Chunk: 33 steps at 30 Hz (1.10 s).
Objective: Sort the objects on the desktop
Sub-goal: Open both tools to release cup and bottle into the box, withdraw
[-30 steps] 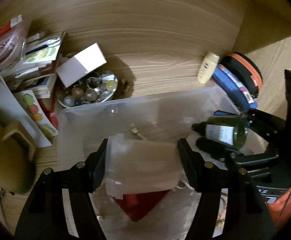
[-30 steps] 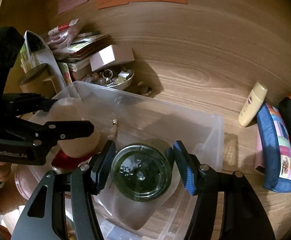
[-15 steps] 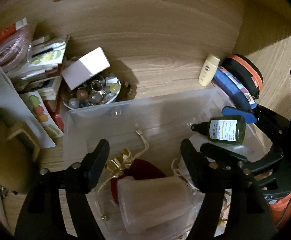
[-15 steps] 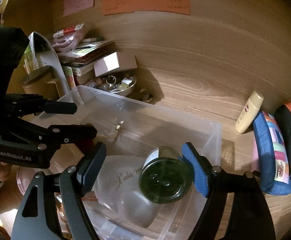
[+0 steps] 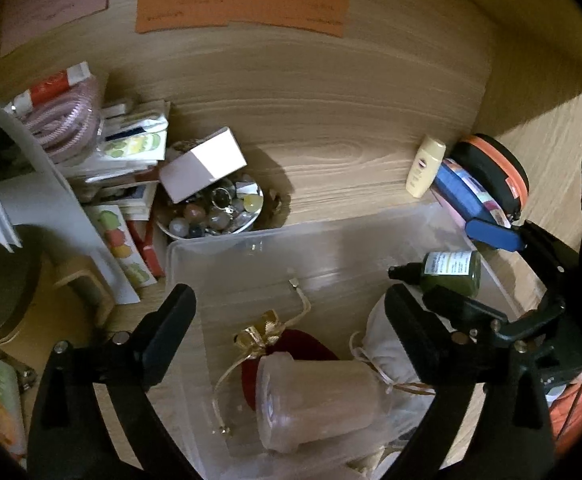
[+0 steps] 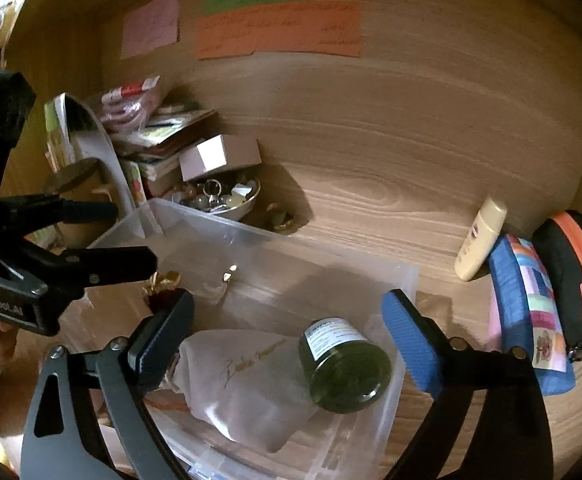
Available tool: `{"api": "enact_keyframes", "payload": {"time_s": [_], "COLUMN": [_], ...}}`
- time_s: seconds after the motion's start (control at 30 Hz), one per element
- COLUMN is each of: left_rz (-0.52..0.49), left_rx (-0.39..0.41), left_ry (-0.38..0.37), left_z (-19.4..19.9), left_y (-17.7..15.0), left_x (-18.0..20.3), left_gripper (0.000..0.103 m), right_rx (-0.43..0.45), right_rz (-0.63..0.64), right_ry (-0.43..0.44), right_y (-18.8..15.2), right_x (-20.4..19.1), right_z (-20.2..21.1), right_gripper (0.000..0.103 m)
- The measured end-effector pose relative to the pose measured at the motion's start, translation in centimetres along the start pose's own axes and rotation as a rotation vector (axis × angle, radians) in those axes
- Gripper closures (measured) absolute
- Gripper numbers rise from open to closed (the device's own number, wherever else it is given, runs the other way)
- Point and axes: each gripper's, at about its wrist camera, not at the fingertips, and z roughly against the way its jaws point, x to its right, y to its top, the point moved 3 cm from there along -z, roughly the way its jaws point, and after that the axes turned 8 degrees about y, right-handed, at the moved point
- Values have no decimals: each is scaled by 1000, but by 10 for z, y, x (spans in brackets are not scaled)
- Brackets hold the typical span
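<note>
A clear plastic bin (image 5: 331, 240) (image 6: 331, 276) sits on the wooden desk. Inside lie a frosted translucent pouch (image 5: 319, 400), a red velvet bag with a gold bow (image 5: 291, 344), a white drawstring bag (image 6: 243, 376) (image 5: 379, 336) and a dark green bottle (image 6: 343, 364) (image 5: 451, 274) on its side. My left gripper (image 5: 287, 312) is open above the frosted pouch, holding nothing. My right gripper (image 6: 287, 312) is open above the green bottle, holding nothing; it also shows at the right of the left wrist view.
A bowl of beads (image 5: 215, 212) with a white box (image 5: 203, 168) on it stands behind the bin. Books and packets (image 5: 123, 152) pile at left. A cream tube (image 5: 425, 166), a blue pouch (image 6: 531, 320) and a black-orange case (image 6: 575, 272) lie right.
Both grippers opened and drew back. The left let go of the frosted pouch and the right let go of the green bottle; both now lie in the bin.
</note>
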Motion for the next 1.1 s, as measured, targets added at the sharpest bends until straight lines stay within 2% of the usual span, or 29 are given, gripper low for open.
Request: {"api": "enact_keyframes", "payload": {"time_s": [0.2,0.33,0.43,0.53,0.83,1.1], "left_rz": [-21,-33,-40,-42,-29,-20], "left_rx": [66,115,142,160,166,148], "left_ry": [65,105,121,133,141,142], "left_z": [32,55,69,82,106,116], "left_y": [1,-1,-6,-13,-42,-71], "left_x": [-6,-7,-8,-8,-7,-10], "left_gripper": [6,2,2,2,2,2], "right_rx": [48,91,116,136,155,148], "right_rz": [30,40,34,37,38,28], "right_ry": [-23,-17,-12,-19,-32,-27], "right_y": [9,13,13,9,-13,-36], "right_x": [-12,-25,-32,-40,-57,-68], "right_z": [23,44,59,75,112,127], "right_gripper": [8,6,0,0,0,0]}}
